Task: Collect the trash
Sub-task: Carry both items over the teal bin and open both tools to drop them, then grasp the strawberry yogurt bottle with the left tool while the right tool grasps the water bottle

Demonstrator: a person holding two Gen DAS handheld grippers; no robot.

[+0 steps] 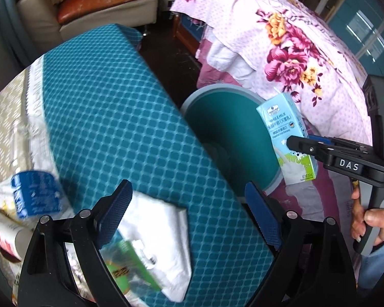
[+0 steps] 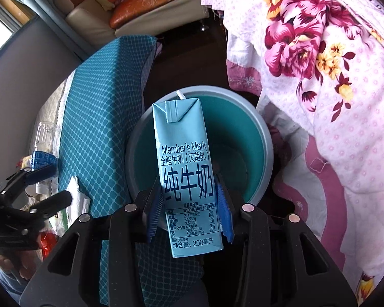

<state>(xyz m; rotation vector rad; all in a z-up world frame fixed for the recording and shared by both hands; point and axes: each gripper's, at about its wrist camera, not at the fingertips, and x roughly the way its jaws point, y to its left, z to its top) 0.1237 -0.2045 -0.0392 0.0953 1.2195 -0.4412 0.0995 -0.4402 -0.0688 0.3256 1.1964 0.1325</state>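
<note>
Blue pads of my right gripper (image 2: 189, 215) clamp the milk carton (image 2: 187, 176) on both sides, near its lower half; carton upright, straw poking from top. Directly behind/below it: teal trash bin (image 2: 261, 138) w/ grey rim, looks empty inside as far as I can see. My left gripper (image 1: 189, 212) has jaws spread wide, nothing between pads, hovering over teal checked tablecloth (image 1: 120, 117). Just under it: white tissue (image 1: 161, 220) + blurred green wrapper (image 1: 133, 263). Left of that, plastic bottle w/ blue label (image 1: 33, 194), blurred. From left cam, carton sits at bin's right rim. Beyond: floral quilt (image 1: 289, 46), sofa (image 1: 102, 7) at rear.
</note>
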